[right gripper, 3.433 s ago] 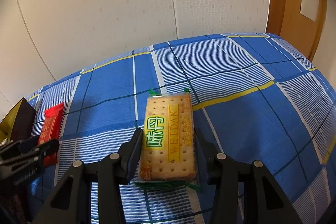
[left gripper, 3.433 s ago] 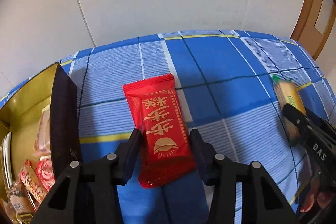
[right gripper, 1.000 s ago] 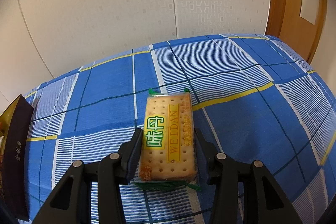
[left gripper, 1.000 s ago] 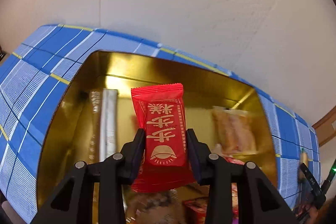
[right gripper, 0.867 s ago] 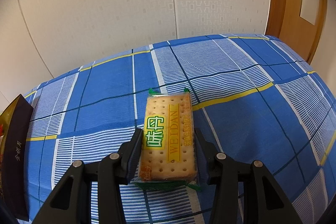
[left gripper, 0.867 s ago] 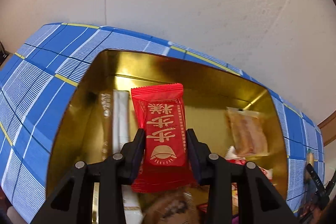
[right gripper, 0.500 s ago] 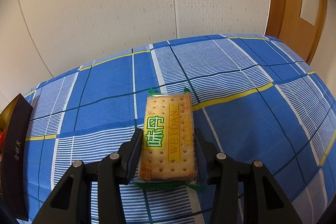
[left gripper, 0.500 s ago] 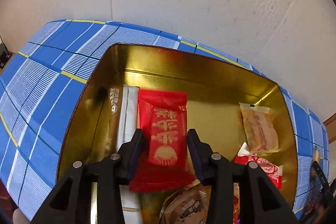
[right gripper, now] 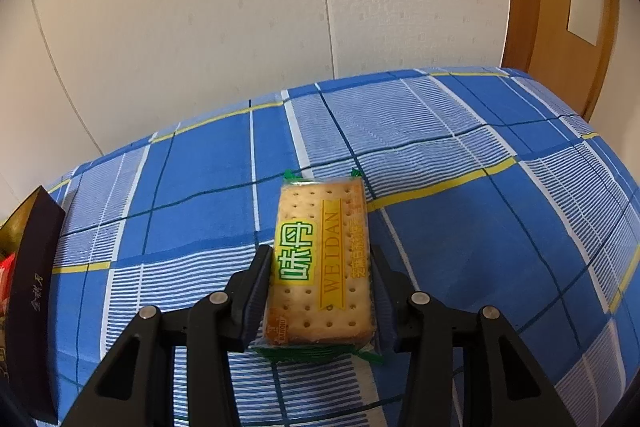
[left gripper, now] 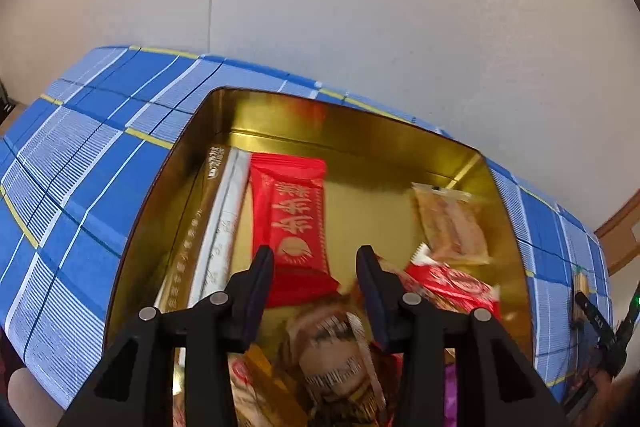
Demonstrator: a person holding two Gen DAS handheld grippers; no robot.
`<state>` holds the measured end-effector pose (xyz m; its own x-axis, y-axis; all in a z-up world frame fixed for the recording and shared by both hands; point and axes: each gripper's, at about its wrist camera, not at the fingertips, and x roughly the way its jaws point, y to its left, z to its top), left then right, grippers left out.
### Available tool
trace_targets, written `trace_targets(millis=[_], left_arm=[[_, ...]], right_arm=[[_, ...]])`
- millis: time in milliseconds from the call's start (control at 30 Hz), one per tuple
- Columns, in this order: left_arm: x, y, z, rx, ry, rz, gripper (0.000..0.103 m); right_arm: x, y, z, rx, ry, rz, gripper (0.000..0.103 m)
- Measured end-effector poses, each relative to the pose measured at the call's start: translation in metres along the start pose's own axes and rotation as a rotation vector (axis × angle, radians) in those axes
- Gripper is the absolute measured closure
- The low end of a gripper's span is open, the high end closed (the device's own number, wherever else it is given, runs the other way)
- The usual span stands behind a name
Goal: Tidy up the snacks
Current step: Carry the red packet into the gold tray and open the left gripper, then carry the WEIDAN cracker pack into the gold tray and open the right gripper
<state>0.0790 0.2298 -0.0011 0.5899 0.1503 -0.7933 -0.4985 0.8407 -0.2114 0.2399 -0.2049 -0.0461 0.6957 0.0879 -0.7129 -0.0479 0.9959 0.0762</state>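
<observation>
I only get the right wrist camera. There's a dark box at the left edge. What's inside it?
Observer: The gold box has a red packet lying flat on its floor.
Operator: Is something holding it?
Observer: No. The left gripper is open. Its jaws have just been opening and nothing is pinched between them.
Operator: Any more snacks in there?
Observer: Yes. A long white stick pack lies beside the red one, and a tan pastry packet sits near the far right corner.
</observation>
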Motion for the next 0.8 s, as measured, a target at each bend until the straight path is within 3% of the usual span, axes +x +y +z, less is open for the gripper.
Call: trace_targets(millis=[167,333,500,800], left_arm=[[-0.022,-0.017,-0.019,0.102,-0.071,-0.008,0.060],[-0.040,-0.031,-0.039,0.192,-0.119,-0.016,0.060],[-0.050,-0.032,-0.054,0.211,-0.126,-0.044,0.060],[-0.064,-0.027,-0.068,0.180,-0.134,-0.050,0.060]], right_arm=[[-0.018,0.013,-0.003,-0.063,-0.082,0.025,0.056],[-0.033,0.023,-0.012,-0.102,-0.129,0.103,0.056],[-0.040,0.040,-0.024,-0.135,-0.099,0.167,0.056],[-0.063,0.105,-0.031,-0.228,-0.052,0.295,0.056]])
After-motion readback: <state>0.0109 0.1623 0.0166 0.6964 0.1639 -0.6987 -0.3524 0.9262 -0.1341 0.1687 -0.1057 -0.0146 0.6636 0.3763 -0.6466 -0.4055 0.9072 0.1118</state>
